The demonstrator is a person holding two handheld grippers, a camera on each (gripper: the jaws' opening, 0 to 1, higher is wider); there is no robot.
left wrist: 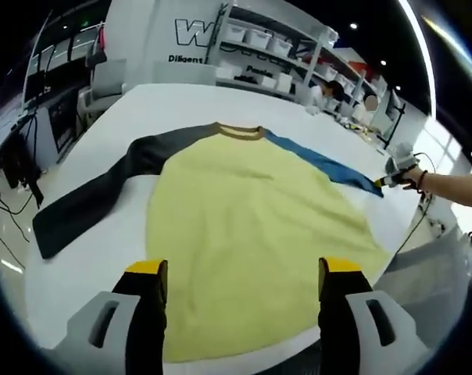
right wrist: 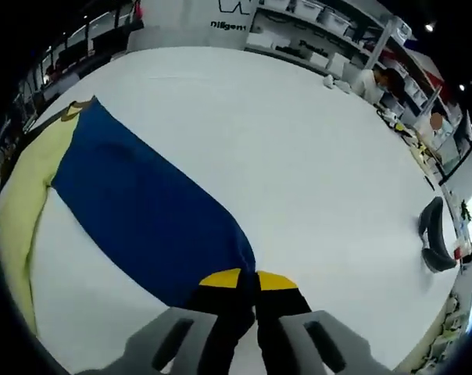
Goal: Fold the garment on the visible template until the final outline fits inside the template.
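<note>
The shirt [left wrist: 252,226] is lying flat on the white counter [left wrist: 103,258], with its yellow body spreading from the collar down toward the left tongs [left wrist: 244,273]. One shirt is lying there, and it is having two sleeves: a dark sleeve [left wrist: 87,195] reaching out to the left in the left gripper view, and a blue sleeve [right wrist: 142,211] reaching out to the other side.

The right tongs [right wrist: 248,280] are sitting at the cuff end of the blue sleeve with the jaws together, apparently clamping on the cuff. In the left gripper view these same tongs are showing far at the right, at the tip of the blue sleeve. The long axis of this sleeve is running from the cuff at the right tongs straight away toward the shoulder and the collar, so the coming fold is probably turning on this line: the cuff is needing to travel along it, inward over the yellow body.

The left tongs are standing with their jaws wide apart over the hem, and are holding nothing; the yellow cloth is lying between them and just ahead. They are nearer to the hem and to the dark sleeve, while the right tongs are nearer to the blue one. A template outline is not clearly showing on the counter.
</note>
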